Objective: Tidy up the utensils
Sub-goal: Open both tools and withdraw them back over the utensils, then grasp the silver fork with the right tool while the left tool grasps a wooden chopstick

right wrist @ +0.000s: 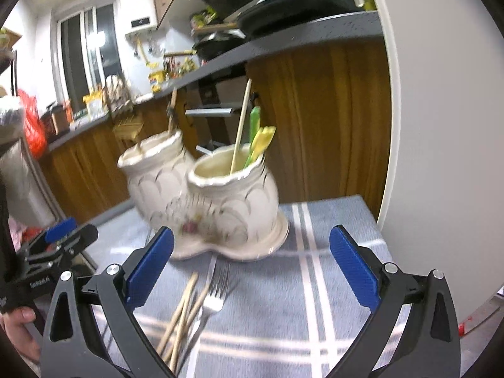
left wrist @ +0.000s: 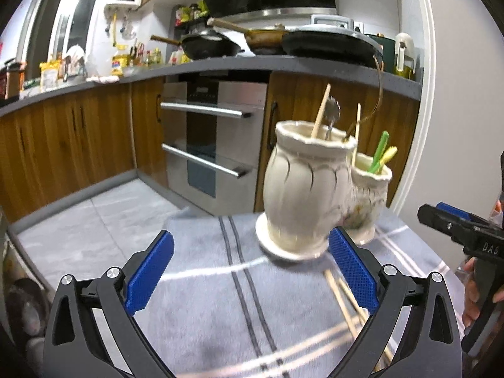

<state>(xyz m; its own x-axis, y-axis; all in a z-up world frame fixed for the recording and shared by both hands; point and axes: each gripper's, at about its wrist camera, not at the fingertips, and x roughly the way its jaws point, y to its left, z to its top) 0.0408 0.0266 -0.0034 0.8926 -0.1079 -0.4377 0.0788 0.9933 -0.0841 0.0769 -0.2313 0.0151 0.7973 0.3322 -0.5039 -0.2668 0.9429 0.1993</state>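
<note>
**A:** Risk first: your ceramic double-pot holder [right wrist: 208,208] stands on a soft striped cloth [right wrist: 330,283] over the desk, and it already carries tall things, a chopstick [right wrist: 241,126] and green and yellow handles [right wrist: 260,138] in one pot. Clip a rim while lowering anything in and I'd judge it could rock or tip.

**B:** And the loose pieces?

**A:** Fork [right wrist: 211,299] and the bundle of wooden chopsticks [right wrist: 181,312] lie flat on the cloth, touching each other. Close on the fork carelessly and you could drag the chopsticks along, or bunch the cloth.

**B:** Where do they sit for my right gripper [right wrist: 252,267]?

**A:** At about 7 o'clock in its view, just inside the left finger, low between the fingers, which are spread wide and hold nothing. The holder is at 11 o'clock, beyond the tips.

**B:** Left gripper [left wrist: 252,271]?

**A:** Also wide apart and empty. The chopsticks [left wrist: 349,308] run past its right finger at 4 o'clock; the holder [left wrist: 308,195] stands at 1 o'clock, near that fingertip.
</note>
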